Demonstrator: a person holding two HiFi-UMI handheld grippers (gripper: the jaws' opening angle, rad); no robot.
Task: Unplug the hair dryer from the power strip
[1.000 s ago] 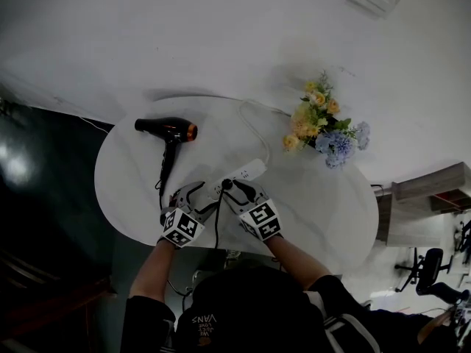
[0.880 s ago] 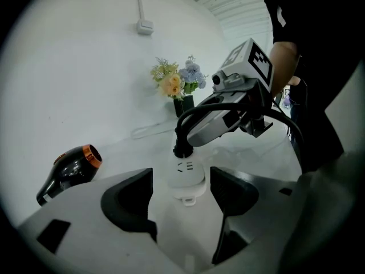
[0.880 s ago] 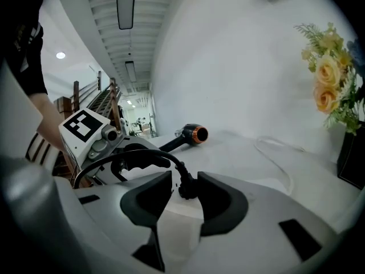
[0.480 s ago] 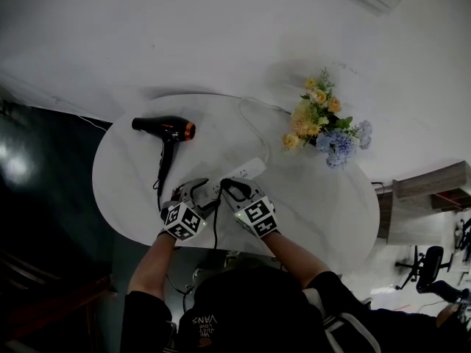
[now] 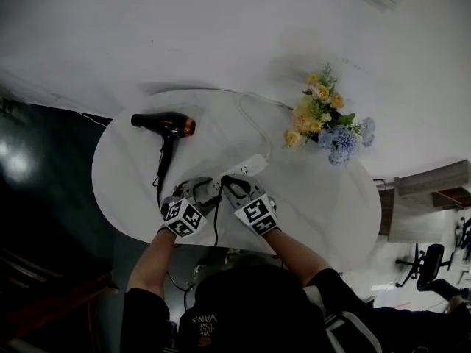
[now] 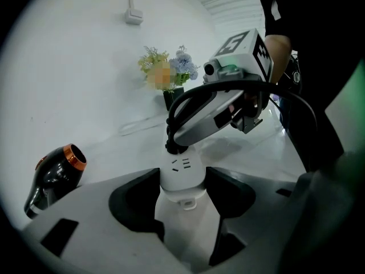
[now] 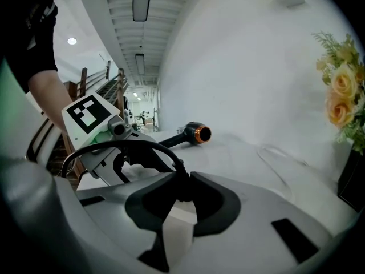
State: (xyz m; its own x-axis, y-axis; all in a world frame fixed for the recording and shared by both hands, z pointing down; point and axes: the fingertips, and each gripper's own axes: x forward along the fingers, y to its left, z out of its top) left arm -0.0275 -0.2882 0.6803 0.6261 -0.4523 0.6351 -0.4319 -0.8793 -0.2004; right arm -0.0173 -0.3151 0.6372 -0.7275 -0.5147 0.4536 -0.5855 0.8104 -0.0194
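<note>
Plug [image 7: 181,174] is gripped by right gripper [image 7: 181,188] jaws, just closed in; power strip [image 6: 181,165] near end is clamped betw. left gripper [image 6: 182,181] jaws, just narrowed. Hair dryer [image 5: 163,124] is seen far-left on counter [image 5: 316,197].

Reaching forward over the near edge of the tabletop [image 5: 316,204] with both forearms bare and dark sleeves at the upper arms. Holding the left gripper [image 5: 204,190] and right gripper [image 5: 235,185] just beside each other, both tilted downward, marker cubes toward the body. Left fingers just closing, pressed on either side of the power strip [image 6: 181,173]. Right fingers just closing too, pinched on the black plug [image 7: 181,182].
</note>
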